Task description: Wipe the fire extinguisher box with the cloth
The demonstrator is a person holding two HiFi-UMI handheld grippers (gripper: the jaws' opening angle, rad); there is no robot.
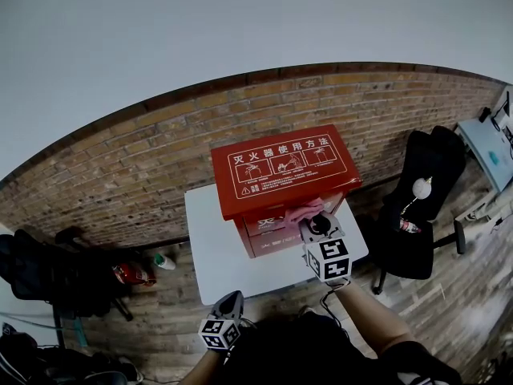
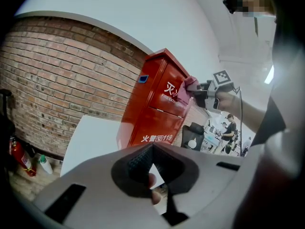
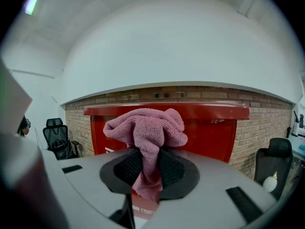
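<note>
Cloth [image 3: 145,128], pink and bunched, is pinched between the fingers [image 3: 125,168] of the right gripper [image 1: 314,220], which holds it against the upper front of the red fire extinguisher box [image 1: 280,167], just under the lid's overhang. The box stands upright on the white desk [image 1: 212,243] before a brick wall [image 1: 120,167]. The left gripper [image 1: 231,298] hangs low by the desk's near edge, well apart from the box. Its fingers seem pressed together at the tips, with nothing between them.
</note>
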